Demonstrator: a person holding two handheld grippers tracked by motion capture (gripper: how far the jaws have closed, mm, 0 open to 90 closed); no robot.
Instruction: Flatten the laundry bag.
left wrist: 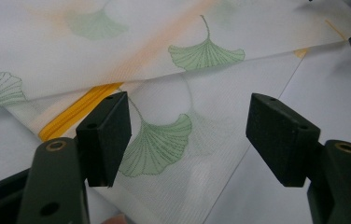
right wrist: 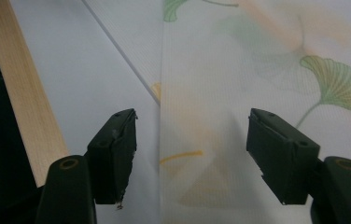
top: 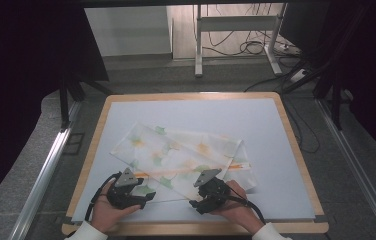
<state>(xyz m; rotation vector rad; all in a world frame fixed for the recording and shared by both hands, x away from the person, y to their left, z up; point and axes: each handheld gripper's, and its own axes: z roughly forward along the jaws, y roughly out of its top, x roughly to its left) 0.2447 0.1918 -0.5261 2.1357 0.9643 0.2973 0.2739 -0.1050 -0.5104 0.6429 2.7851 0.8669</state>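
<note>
Thin white cloth printed with green ginkgo leaves and soft orange stripes (top: pixel 186 157), folded, flat on the pale grey mat (top: pixel 276 165) of a wood-rimmed table (top: pixel 296 150), directly ahead of and partly beneath both hand-held grippers. Near edge of the cloth just under the left gripper (top: pixel 143 192) and the right gripper (top: pixel 201 197), far fold well beyond their tips.

In the left gripper view: left gripper (left wrist: pixel 187 140) spread wide, black jaws apart, nothing pinched. Cloth (left wrist: pixel 173 140) lying loose below the gap, one green leaf print between the jaws, a bright yellow band (left wrist: pixel 78 112) just beside the left jaw and partly behind it. Upper layer of the fold farther ahead, its edge crossing above the jaw tips. Tip of the other gripper at the upper right corner, well apart.

In the right gripper view: right gripper (right wrist: pixel 192 154) likewise wide open, jaws standing clear of the fabric, holding nothing. Straight cloth edge (right wrist: pixel 160 140) running up between the jaws, closer to the left one; cloth (right wrist: pixel 239 93) under the right jaw and beyond, bare mat (right wrist: pixel 85 70) under the left. Faint orange curve on the cloth in the gap. Light wooden table rim (right wrist: pixel 19 93) to the left of the left jaw, beyond the mat.

In the high view: one hand around each gripper, white sleeves at the bottom edge, black cables trailing back from the grippers. Grey floor, metal rails and a white table frame with cables beyond the far end of the table.
</note>
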